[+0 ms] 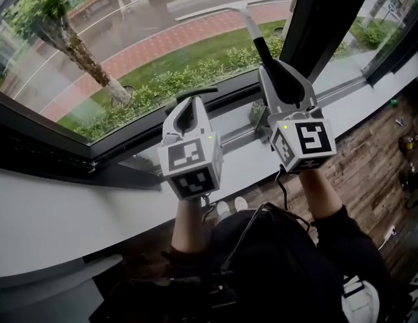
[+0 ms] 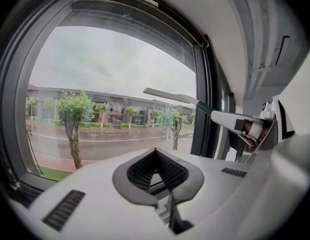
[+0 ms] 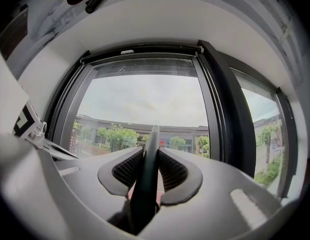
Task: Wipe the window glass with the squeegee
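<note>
grips the squeegee [image 1: 252, 27] by its dark handle with the right gripper [image 1: 265, 60], jaws pinched in on both sides of that handle, seen plainly in the right gripper view with the squeegee [image 3: 149, 154] running straight out between the ribbed pads [image 3: 126, 170]. points the handle up and away toward the window glass [image 1: 148, 39], pale blade lying crosswise high on the pane; cannot tell whether blade and glass touch. holds the left gripper [image 1: 188, 106] just beside the right one and a little lower, jaws pressed together at the tips and pinching nothing. catches, from the left gripper view, the squeegee [image 2: 184, 100] off to the right, blade nearly level in front of the pane. raises both grippers above the white windowsill [image 1: 54, 214]. looks out through the glass on a tree [image 1: 64, 36], a hedge [image 1: 195, 73] and a red brick path [image 1: 161, 46]. stands just left of a dark frame post [image 1: 323, 19], over a wooden floor [image 1: 370, 167] at lower right.
</note>
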Motion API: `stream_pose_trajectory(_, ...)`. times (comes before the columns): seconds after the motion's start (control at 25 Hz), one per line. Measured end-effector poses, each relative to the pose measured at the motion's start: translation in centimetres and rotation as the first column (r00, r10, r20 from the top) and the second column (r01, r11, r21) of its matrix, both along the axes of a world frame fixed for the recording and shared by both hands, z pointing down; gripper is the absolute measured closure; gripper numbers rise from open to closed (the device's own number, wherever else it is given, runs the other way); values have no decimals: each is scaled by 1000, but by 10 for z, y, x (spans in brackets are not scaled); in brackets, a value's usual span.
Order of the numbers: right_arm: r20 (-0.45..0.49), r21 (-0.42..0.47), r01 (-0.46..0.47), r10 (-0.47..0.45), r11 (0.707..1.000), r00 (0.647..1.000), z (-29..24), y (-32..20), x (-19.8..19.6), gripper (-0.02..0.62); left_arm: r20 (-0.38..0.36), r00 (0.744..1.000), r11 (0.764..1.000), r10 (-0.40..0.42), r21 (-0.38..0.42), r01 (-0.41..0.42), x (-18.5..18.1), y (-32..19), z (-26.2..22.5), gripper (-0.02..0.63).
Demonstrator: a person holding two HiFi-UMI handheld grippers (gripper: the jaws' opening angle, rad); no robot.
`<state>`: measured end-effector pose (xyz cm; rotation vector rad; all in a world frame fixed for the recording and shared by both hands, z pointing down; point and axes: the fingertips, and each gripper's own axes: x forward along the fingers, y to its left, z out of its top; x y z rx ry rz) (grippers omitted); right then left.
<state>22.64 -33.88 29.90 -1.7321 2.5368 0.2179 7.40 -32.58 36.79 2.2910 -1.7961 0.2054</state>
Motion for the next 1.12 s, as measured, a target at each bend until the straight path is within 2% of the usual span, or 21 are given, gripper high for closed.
stream_pose_trajectory(0.76,-36,-192,-17,10,981,999,86,2,5,500,5,1000,995,16,-98,-16,1,6,45,604)
stream_pose_trajectory(1.12,-70,-218,-13,-2,976,998,107,1,3,500,3,999,990,33,-135,-33,6,10,61,604)
